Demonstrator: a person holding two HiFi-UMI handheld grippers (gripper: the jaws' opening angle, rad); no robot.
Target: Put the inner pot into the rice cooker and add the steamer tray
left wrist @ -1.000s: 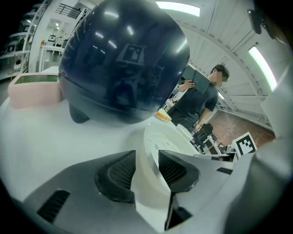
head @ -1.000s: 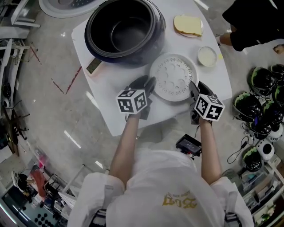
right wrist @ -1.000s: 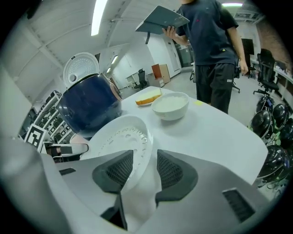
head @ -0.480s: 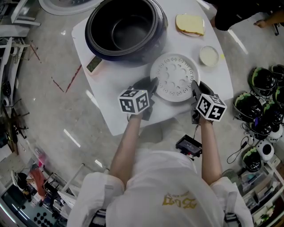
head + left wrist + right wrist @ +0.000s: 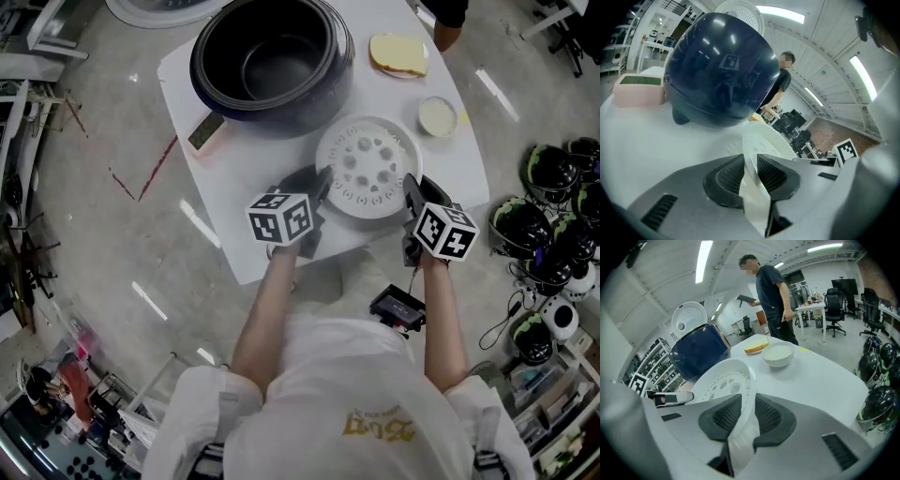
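The white round steamer tray (image 5: 367, 167) with several holes hangs just above the white table (image 5: 469, 178), in front of the dark blue rice cooker (image 5: 272, 61). The black inner pot (image 5: 278, 67) sits inside the cooker. My left gripper (image 5: 319, 184) is shut on the tray's left rim, my right gripper (image 5: 409, 192) on its right rim. The jaws of both have just been closing on that rim. In the left gripper view the pads of the left gripper (image 5: 751, 173) pinch the tray (image 5: 764, 140). In the right gripper view the right gripper (image 5: 747, 416) clamps the tray (image 5: 723, 380).
A slice of bread on a plate (image 5: 398, 53) and a small white bowl (image 5: 437, 116) lie at the table's far right. A pink box with a green top (image 5: 640, 88) sits left of the cooker. A person (image 5: 771, 291) stands beyond the table. Helmets (image 5: 553, 216) crowd the floor at right.
Both grippers closed on the tray's rim and raised it slightly off the table. The person at the far side moved.
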